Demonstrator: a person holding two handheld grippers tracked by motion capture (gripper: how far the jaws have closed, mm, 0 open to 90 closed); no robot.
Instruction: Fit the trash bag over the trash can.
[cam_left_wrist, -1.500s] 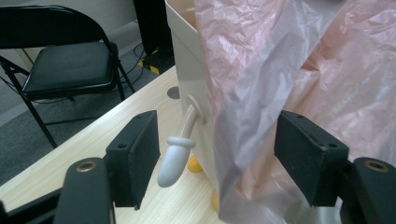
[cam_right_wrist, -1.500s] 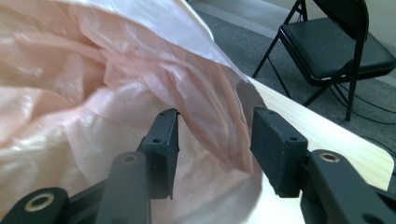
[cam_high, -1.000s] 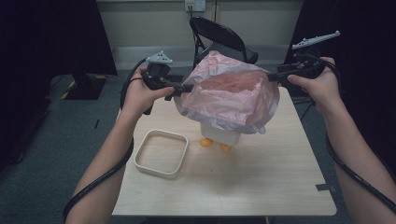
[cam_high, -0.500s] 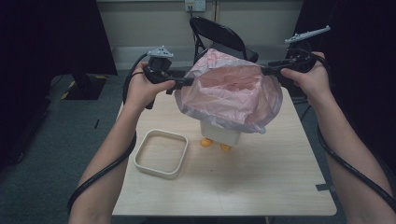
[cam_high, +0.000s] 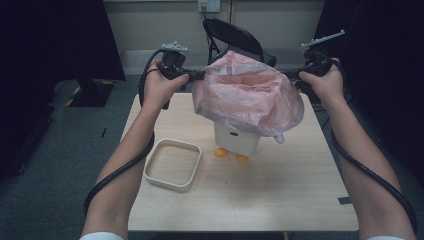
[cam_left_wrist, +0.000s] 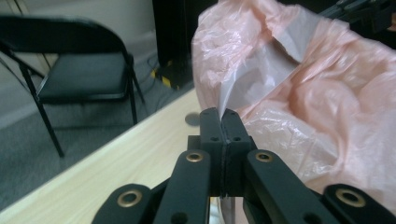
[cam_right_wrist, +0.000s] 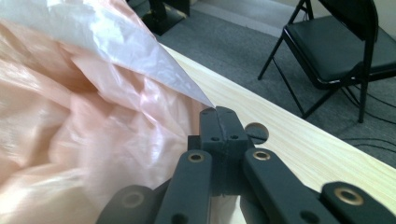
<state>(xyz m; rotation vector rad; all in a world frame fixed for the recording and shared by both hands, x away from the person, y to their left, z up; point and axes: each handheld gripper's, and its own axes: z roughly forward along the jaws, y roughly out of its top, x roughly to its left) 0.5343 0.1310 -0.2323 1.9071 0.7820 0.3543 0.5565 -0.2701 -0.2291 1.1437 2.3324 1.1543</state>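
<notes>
Draping white bin (cam_high: 235, 140): pink bag (cam_high: 245, 97)

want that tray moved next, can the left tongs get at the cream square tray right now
Probably not yet: the left tongs are shut on the pink plastic bag, though the cream square tray lies uncovered below that arm.

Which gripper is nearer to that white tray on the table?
Left. The left gripper holds the bag edge up behind the tray, on the tray's side of the table. The right gripper holds the opposite edge, across the bin.
</notes>
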